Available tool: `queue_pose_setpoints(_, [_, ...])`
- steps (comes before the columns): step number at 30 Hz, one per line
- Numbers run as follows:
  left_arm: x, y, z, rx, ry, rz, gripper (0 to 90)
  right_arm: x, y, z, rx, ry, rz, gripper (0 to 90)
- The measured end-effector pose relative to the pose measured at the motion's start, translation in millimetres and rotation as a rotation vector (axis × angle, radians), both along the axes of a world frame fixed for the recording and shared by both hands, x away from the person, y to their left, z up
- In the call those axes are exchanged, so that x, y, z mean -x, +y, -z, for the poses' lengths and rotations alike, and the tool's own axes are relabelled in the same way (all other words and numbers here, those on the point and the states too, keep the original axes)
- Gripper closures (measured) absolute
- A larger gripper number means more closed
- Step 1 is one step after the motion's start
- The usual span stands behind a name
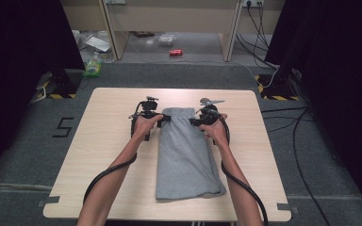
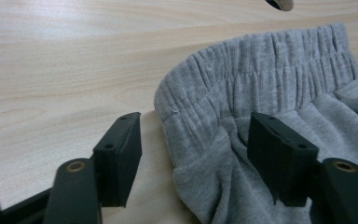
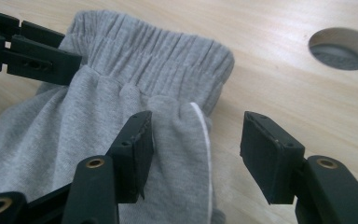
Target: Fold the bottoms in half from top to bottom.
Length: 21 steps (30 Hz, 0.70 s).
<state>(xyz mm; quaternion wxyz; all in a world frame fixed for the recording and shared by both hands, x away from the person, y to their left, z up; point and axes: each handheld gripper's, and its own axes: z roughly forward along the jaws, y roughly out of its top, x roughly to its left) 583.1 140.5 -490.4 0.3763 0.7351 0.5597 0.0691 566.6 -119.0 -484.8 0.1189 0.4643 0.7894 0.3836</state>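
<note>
I have both grippers, left gripper (image 2: 193,154) and right gripper (image 3: 196,154), unclenched astride the waistband corners of the grey shorts (image 1: 185,155), cloth between the fingers but unpinched, so next I judge both must clamp.

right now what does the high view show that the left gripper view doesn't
High view: the whole folded grey garment, both forearms, the right gripper at the waistband's other corner, a red can on the floor. Left gripper view: the left gripper close up, jaws apart astride the elastic waistband's corner. Both: garment and wooden table.
</note>
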Motion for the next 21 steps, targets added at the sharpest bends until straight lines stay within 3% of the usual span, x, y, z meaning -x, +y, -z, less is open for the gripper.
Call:
queue_pose_setpoints(3, [0.9, -2.9, 1.3, -0.004, -0.009, 0.01, 41.4, -3.8, 2.6, 6.3, -0.002, 0.027, -0.001, 45.7])
queue_pose_setpoints(6, [1.8, -4.6, 2.1, -0.014, -0.013, 0.017, 44.0, -7.6, 2.3, 10.5, -0.039, 0.053, 0.012, 47.4])
queue_pose_setpoints(10, [3.0, -5.4, 3.3, -0.03, -0.02, 0.025, 48.6, -10.3, 3.7, 16.7, -0.02, 0.082, 0.015, 50.3])
queue_pose_setpoints(13, [4.3, -5.2, 5.5, -0.038, -0.022, 0.03, 53.4, -12.4, 3.5, 20.3, -0.031, 0.076, 0.016, 54.0])
queue_pose_setpoints(21, [7.4, -6.8, 4.4, -0.058, -0.057, 0.05, 64.6, -11.7, 6.5, 21.8, -0.052, 0.101, 0.0, 80.2])
